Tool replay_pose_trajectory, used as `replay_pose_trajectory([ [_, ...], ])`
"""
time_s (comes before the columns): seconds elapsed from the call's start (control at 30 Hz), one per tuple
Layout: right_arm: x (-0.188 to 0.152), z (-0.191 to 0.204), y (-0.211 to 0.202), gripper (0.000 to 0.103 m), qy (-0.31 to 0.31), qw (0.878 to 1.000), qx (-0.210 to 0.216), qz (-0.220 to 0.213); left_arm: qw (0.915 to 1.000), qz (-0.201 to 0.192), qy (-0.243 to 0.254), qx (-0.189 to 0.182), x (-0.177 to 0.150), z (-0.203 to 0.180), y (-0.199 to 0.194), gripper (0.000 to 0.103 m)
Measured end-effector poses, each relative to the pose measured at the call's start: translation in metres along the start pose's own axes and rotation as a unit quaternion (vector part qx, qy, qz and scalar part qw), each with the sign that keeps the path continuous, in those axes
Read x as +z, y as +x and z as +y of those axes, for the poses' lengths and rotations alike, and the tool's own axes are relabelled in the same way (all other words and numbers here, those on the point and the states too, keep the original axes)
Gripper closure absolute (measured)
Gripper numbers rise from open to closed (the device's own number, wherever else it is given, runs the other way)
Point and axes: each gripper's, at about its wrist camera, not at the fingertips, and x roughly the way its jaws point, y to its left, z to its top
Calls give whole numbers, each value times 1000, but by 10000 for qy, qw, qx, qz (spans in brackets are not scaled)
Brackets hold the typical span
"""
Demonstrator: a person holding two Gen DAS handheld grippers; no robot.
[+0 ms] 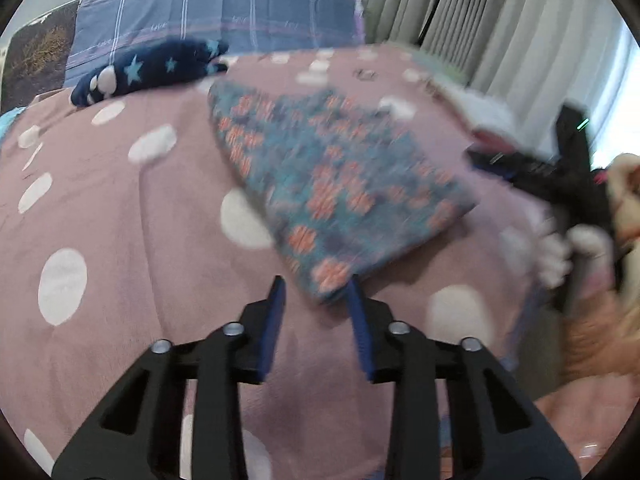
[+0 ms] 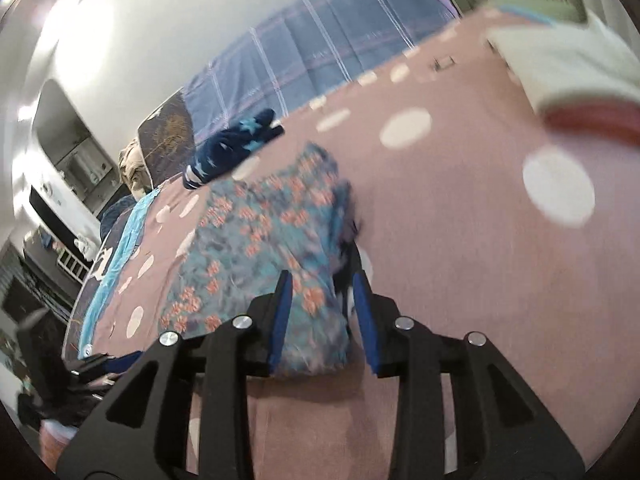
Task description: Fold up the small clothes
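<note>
On the bed (image 1: 120,216) lies one floral garment (image 1: 320,184); your left tongs (image 1: 316,292) and right tongs (image 2: 322,284) gape empty; one starry sock (image 1: 152,70) beyond.

A bed (image 1: 120,208) fills most of both views, under a mauve cover with large white dots. At its far edge a blue plaid pillow (image 1: 224,8) leans on a plain pale wall (image 2: 160,20), with a dark picture cushion (image 1: 38,56) beside it. Pale pleated curtains (image 1: 472,20) hang past the far right corner, and daylight glows through them at the right. Beyond the bed's left edge stand white shelves (image 2: 60,168) and darker cluttered furniture (image 2: 36,292). Light patches shine on the wall.
</note>
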Motion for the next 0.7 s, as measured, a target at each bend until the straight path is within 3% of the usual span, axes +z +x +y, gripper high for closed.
replay_pose_trajectory([
  [0.1, 3, 12, 11, 70, -229, 9994, 221, 118, 9992, -369, 41, -111, 13, -5, -9, 71],
  [0.17, 1, 20, 18, 70, -375, 9980, 444, 250, 9989, -439, 139, 82, 21, -9, 3, 71],
  [0.23, 0, 30, 29, 70, -522, 9970, 461, 340, 9996, -196, 217, 36, 23, -11, 32, 69],
  [0.27, -1, 32, 34, 70, -597, 9966, 408, 393, 9996, -45, 252, 105, 22, -9, 45, 63],
  [0.33, -5, 30, 51, 77, -726, 9955, -130, 595, 9981, 296, 428, 330, 10, -7, 76, 62],
  [0.37, -8, 26, 60, 80, -770, 9936, -433, 703, 9974, 120, 608, 376, 5, -11, 77, 61],
  [0.43, -13, 17, 59, 80, -848, 9938, -366, 616, 9948, 70, 885, 499, 1, -19, 73, 59],
  [0.53, -3, 21, 48, 80, -933, 9931, -270, 658, 9960, 223, 766, 413, 12, -17, 66, 58],
  [0.6, 14, 25, 40, 75, -920, 9945, -9, 491, 9971, 20, 688, 331, 24, -14, 57, 58],
  [0.7, 46, 30, 40, 72, -1034, 9943, -34, 274, 9954, -390, 749, 457, 54, -9, 48, 58],
])
